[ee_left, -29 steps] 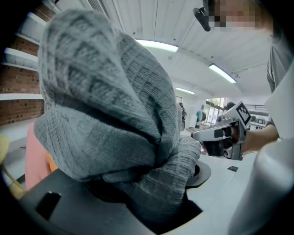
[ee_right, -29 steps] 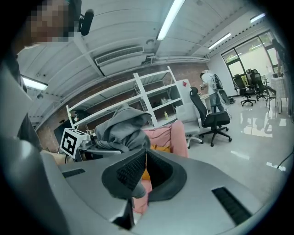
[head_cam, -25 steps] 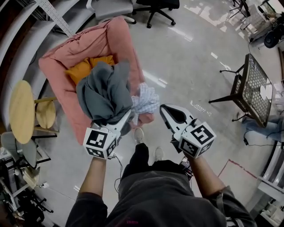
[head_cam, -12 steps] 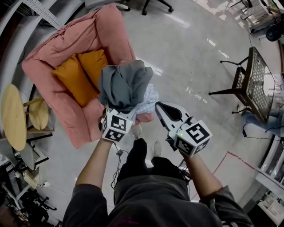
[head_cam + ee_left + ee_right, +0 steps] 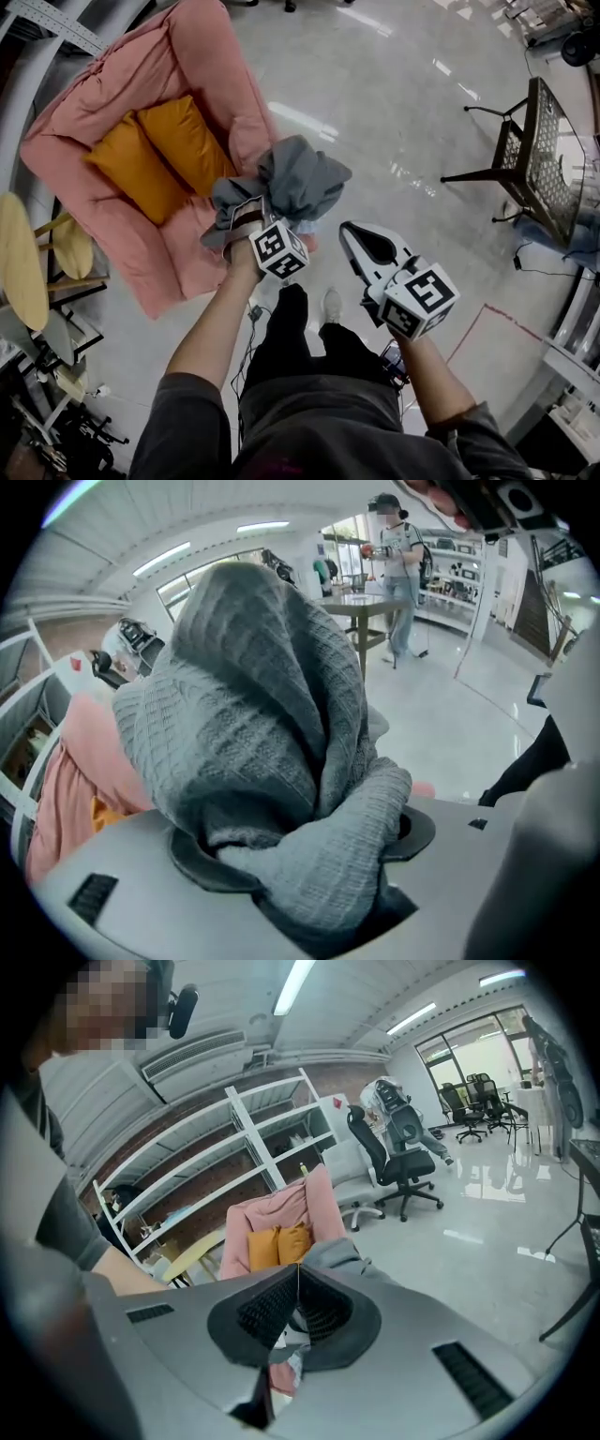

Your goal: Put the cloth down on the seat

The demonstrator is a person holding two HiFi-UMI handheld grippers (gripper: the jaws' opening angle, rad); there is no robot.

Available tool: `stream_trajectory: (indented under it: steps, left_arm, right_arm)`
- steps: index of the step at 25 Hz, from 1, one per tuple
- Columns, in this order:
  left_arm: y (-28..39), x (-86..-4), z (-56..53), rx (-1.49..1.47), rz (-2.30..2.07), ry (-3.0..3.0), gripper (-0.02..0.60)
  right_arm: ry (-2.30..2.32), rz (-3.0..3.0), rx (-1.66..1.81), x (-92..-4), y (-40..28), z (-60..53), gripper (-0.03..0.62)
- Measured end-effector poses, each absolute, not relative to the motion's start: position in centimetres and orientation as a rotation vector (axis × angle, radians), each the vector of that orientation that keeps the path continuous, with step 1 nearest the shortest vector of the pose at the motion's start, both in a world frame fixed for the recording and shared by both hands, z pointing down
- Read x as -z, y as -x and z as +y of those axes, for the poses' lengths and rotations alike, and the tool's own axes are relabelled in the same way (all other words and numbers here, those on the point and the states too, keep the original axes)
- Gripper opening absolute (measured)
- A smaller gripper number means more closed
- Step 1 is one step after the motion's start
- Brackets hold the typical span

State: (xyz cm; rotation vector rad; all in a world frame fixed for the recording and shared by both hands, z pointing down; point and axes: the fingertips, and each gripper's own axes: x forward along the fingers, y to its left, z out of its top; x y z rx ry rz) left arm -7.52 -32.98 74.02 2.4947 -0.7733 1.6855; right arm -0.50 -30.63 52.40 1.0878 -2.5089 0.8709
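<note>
1 cloth (image 5: pixel 298 176): a grey knit, bunching up just past the tips of the left claw (image 5: pixel 249 217), hanging in the air and not resting on anything.
Left claw: its jaws have just been opening a little, yet the pads are pressing on a thick fold of the cloth wedged between them, so it is gripping the cloth.
Right claw (image 5: pixel 350 232): its jaws are sitting tip to tip with nothing between them. It is hovering beside the left claw, apart from the cloth.
Sofa seat (image 5: pixel 155 246): pink, lying below the left claw and off to its left. The cloth is hanging over the seat's near corner, not over its middle.
Done: the carry is looking nearly finished, judging by how close the cloth is hanging to the seat.
Left to do: bringing the cloth further over the seat, lowering it until it is lying there, and opening the left claw fully to let it go.
Count: 1 cloth, 1 sofa seat, 2 orange cushions (image 5: pixel 192 141) (image 5: pixel 127 171) leaning on the seat beyond the left claw, and 2 claws.
</note>
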Motion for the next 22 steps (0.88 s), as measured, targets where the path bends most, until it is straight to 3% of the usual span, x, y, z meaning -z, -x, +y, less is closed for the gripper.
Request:
stream_trajectory:
  steps: [5,9,22]
  left_arm:
    - [6.3,-75.1,-33.4,-1.656,-0.763,-2.5,0.374]
    - [5.7,-75.9,-33.3,-1.679,-0.683,-2.508,0.448]
    - [7.6,-71.6,-33.3,-1.596,-0.844,-2.524,0.465]
  right_arm:
    - [-1.076,-2.508,-0.896,-53.9,0.2,-30.8,0.015]
    - [-1.069,-2.514,-0.908,-54.2,0.4,-31.2,0.015]
    - [-1.039,-2.529,-0.927,-53.4,1.7,-31.4,0.017]
